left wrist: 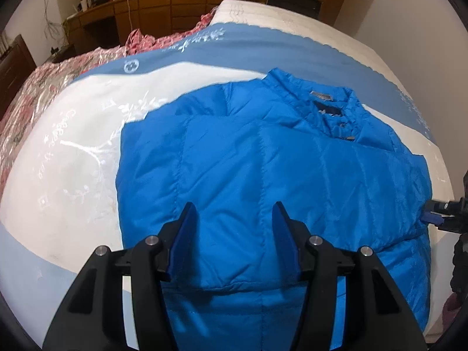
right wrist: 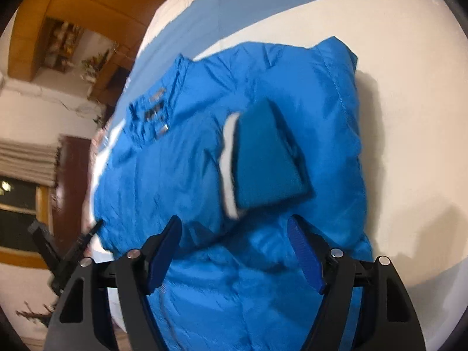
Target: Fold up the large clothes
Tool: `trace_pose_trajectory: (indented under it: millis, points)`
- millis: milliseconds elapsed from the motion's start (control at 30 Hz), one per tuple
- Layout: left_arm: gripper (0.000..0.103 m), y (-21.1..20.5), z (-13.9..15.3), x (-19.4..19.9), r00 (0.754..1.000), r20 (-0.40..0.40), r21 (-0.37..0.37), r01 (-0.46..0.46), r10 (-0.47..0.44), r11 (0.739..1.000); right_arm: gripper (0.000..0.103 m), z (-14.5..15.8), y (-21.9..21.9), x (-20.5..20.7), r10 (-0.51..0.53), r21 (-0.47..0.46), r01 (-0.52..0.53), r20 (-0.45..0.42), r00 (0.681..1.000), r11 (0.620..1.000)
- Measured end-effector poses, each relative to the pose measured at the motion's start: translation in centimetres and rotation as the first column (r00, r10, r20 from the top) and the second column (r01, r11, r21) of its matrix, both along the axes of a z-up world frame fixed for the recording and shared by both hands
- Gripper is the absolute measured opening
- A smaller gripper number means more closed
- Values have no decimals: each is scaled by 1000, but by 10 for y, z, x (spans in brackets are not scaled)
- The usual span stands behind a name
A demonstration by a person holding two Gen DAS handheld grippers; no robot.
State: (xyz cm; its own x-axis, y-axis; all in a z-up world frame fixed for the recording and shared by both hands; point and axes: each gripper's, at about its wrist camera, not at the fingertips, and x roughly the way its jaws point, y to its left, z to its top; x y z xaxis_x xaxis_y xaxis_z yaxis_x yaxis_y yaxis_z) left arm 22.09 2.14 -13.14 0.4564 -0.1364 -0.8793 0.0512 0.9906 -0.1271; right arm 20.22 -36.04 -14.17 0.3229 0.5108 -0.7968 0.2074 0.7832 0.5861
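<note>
blue puffer jacket [left wrist: 263, 161] spread flat on the bed [left wrist: 73, 146], collar [left wrist: 330, 102] at the far end, 1 sleeve cuff [right wrist: 263, 158] folded across the body. left claw [left wrist: 234, 213] spread wide above the lower hem, gripping nothing, fingers [left wrist: 187, 234] clear of the fabric. right claw [right wrist: 234, 228] likewise wide apart over the jacket near the cuff, empty; in the left view seen at the jacket's right edge.
</note>
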Motion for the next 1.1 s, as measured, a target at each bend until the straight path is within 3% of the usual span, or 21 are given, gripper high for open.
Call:
trace_pose_trajectory:
  millis: [67,133,233,367,533,600,733,833,900,1033,1100]
  points:
    - [53,-1,-3,2,1000,-2,-1,-10,10,1000,57,-4,3,15,9,43,-10,8,1000,999]
    - [53,-5,0,3,1000,8,1,-4,4,1000,30,-5,8,25,18,-11,-18,-6,1000,1000]
    - [53,-8,3,5,1000,19,-8,3,-3,1000,23,9,10,24,28,-47,-26,48,998,999]
    - [51,-10,-6,8,1000,3,4,17,-17,1000,23,22,0,7,-8,-161,18,61,998,987]
    - [52,-23,-24,12,999,-18,86,40,-38,995,29,-10,-11,6,-9,-68,9,0,1000,998]
    - [52,-25,-17,8,999,-18,87,46,-45,995,34,3,-15,-2,-18,-99,20,24,1000,995]
    - [54,-20,9,-6,999,28,26,40,-41,999,37,49,-12,-24,-35,-282,76,146,989,957]
    - [55,-23,12,-5,999,36,8,37,-38,999,37,59,1,-21,24,-254,24,184,983,967]
    - [55,-28,1,1,999,2,21,38,-38,999,37,50,9,-9,55,-267,-9,162,985,964]
    - [55,-33,-30,9,997,-55,49,57,-55,997,36,7,15,10,71,-323,-56,36,997,945]
    - [55,-31,-35,8,997,-50,42,58,-56,997,36,-3,13,12,75,-302,-58,47,996,952]
